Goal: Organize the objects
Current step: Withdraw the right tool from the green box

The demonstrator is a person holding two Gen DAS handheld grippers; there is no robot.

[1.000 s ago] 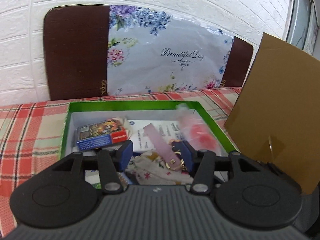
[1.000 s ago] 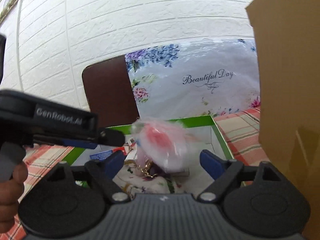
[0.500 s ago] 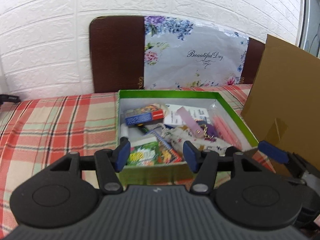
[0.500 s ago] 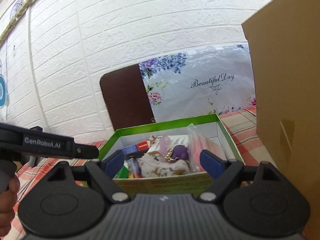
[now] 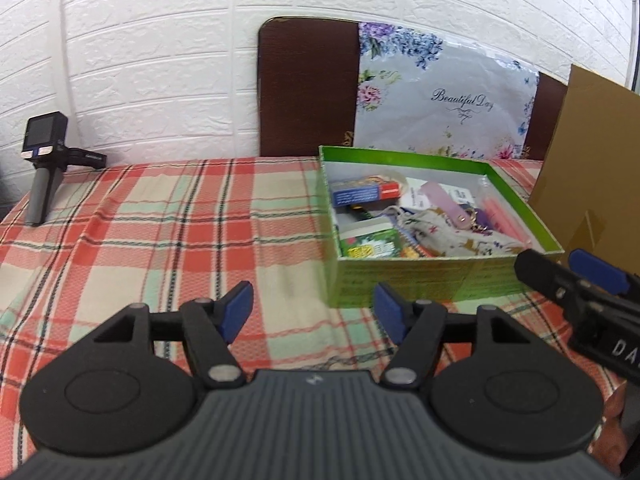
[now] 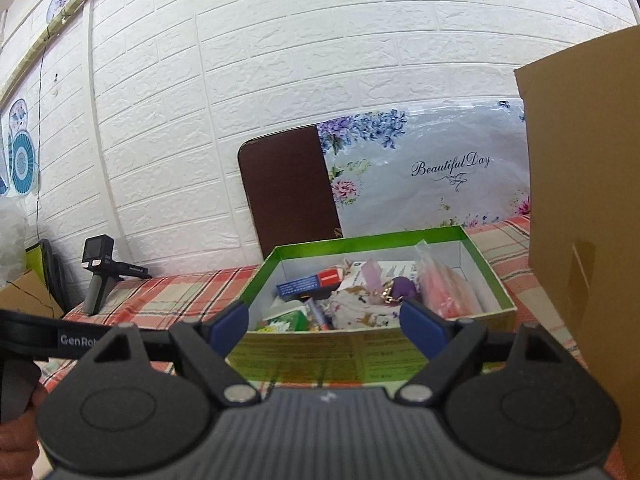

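A green box [image 5: 440, 280] [image 6: 360, 354] sits on the plaid tablecloth, filled with small items: a blue and red carton [image 5: 362, 194] [image 6: 310, 282], a floral cloth pouch [image 5: 440, 232], a pink strap with a keyring [image 5: 444, 200] and a clear bag of pink sticks [image 5: 502, 216] [image 6: 448, 288]. My left gripper [image 5: 314, 312] hovers over the cloth in front of the box's left corner, its jaws opening with nothing between them. Just short of the box's near wall, my right gripper [image 6: 324, 328] stands wide open and empty.
A brown cardboard sheet [image 5: 592, 168] [image 6: 584, 216] stands close on the right of the box. A dark board and a floral bag [image 5: 440, 96] lean on the brick wall behind. A hand-held device [image 5: 44, 160] [image 6: 98, 276] stands at the table's far left.
Both grippers have pulled back out of the box toward me. The bag of pink sticks dropped from the right gripper's view into the box. The left jaws have spread wider.
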